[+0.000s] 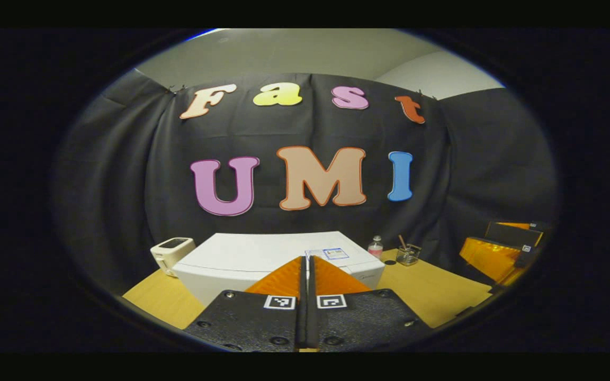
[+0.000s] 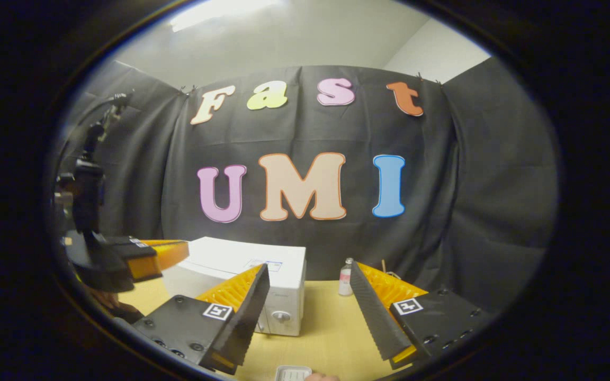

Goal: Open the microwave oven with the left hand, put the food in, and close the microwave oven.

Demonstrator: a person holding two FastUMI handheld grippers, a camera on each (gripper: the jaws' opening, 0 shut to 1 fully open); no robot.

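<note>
Microwave oven (image 1: 262,259): white, door apparently closed, set at the back of the wooden table (image 1: 432,296) close against the black cloth wall; in the left gripper view it sits at 6 o'clock, just past the fingertips. Its knob panel faces front in the right gripper view.

Left gripper (image 1: 305,275): fingers pressed together, holding nothing, raised above the oven's top. Judged to be poised before coming down to the door, which is not yet opened.

Right gripper (image 2: 309,301): fingers spread wide, nothing between them, aimed at the table to the right of the oven, likely ready for the food.

Food tray (image 2: 293,373): small white container at 6 o'clock, low edge of the right gripper view, near the table's front edge; contents too small to tell.

White toaster (image 1: 171,253): at 8 o'clock, just left of the oven.

Small bottle (image 2: 345,277) and glass jar (image 1: 407,255): at 4 o'clock of the oven, near the wall.

Open room: bare table in front and right of the oven; which way the door swings cannot be told.
</note>
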